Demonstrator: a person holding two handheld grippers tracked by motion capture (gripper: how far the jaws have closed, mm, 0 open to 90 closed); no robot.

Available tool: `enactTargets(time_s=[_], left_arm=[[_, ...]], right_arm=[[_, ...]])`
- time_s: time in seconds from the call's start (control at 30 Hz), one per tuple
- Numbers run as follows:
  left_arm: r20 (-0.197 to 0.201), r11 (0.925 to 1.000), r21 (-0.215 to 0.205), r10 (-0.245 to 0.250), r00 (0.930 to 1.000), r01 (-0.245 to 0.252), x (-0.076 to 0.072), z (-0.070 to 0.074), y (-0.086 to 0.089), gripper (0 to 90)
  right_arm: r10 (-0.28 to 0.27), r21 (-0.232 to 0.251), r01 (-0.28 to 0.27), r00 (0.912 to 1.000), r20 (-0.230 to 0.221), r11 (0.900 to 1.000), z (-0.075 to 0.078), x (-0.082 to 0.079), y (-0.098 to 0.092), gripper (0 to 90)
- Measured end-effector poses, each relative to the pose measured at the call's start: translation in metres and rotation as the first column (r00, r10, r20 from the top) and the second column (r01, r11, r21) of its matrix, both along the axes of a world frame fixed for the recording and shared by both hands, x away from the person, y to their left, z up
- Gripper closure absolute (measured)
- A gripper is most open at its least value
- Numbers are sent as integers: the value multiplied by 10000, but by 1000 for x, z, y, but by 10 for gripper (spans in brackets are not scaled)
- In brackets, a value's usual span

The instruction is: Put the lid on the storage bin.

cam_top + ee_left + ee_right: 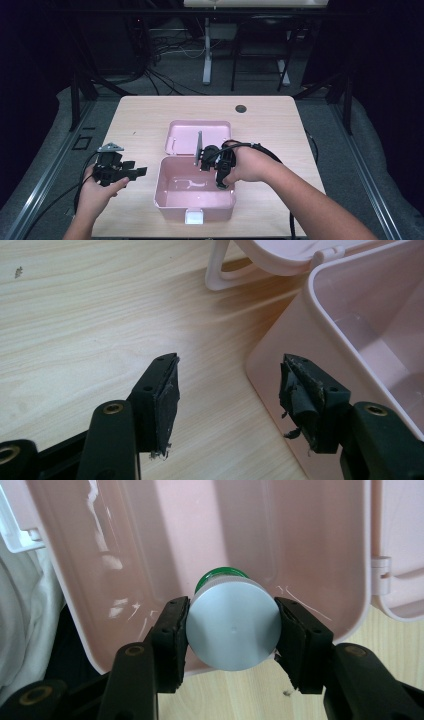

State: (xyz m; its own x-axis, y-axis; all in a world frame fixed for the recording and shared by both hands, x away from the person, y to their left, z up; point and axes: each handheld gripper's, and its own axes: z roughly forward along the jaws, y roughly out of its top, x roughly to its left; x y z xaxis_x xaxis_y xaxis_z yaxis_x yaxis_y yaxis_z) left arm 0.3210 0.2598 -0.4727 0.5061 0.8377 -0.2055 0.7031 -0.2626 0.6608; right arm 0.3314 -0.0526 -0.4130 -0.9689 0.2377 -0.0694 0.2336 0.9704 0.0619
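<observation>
The right hand-held gripper [231, 630] is clamped on a small can [233, 629], its silver round end facing back toward the hand and a green band showing at the far end. Both pads press against the can's sides, so the can sits squarely between the jaws and points away from the hand. Straight beyond the can is the hollow of the pink box [320, 540], whose pale floor lies just ahead of the can's green end. In the high view the right hand-held gripper [220, 167] hangs over the box [165, 197], near its rear right wall, with the open lid [180, 131] lying flat on the table [140, 115] just behind it.

The left hand-held gripper [131, 172] rests off to the box's left side, apart from it. Its jaws stand wide with nothing between them; in its own view the left hand-held gripper [227, 385] has bare wood under the gap, the box's outer wall [270, 370] just beside its right jaw, and the lid's handle loop [220, 270] farther ahead.
</observation>
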Motion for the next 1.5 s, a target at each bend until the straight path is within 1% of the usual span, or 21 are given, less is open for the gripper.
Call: enactTargets(time_s=[0.1, 0.3, 0.5, 0.63, 0.77, 0.8, 1.03, 1.13, 1.3, 1.5], left_arm=[[-27, 10000, -11, 26, 10000, -26, 0, 0, 0, 411], [-30, 10000, -16, 28, 10000, -28, 0, 0, 0, 411], [-43, 10000, 14, 2, 10000, -2, 0, -1, 1, 411], [-28, 10000, 15, 7, 10000, -7, 1, -1, 1, 411], [-42, 10000, 10, 11, 10000, -11, 1, -1, 1, 411], [-44, 10000, 4, 13, 10000, -13, 1, -1, 1, 411], [-89, 10000, -1, 36, 10000, -36, 1, -2, 1, 411], [-83, 10000, 28, 16, 10000, -16, 1, -2, 1, 411], [-93, 10000, 13, 33, 10000, -33, 1, -2, 1, 411], [-106, 10000, 11, 38, 9999, -37, 1, -2, 2, 411]], right_arm=[[33, -16, -33, 10000, -12, 10000, -5, 1, 0, 501], [-98, -69, 98, 9999, -80, 9999, -12, 2, 2, 501], [-117, -140, 115, 9999, -126, 9998, -21, 3, 4, 501], [-58, -124, 55, 9998, -184, 9999, -27, 3, 5, 501], [-65, -210, 61, 9998, -199, 9998, -31, 4, 6, 501], [-44, -164, 41, 9998, -196, 9999, -33, 4, 7, 501], [37, -376, -46, 9997, -253, 9993, -43, 3, 9, 501], [39, -383, -49, 9996, -274, 9993, -47, 4, 9, 502], [10, -447, -22, 9996, -271, 9990, -50, 4, 10, 501], [113, -616, -128, 9996, -252, 9980, -55, 3, 10, 502]])
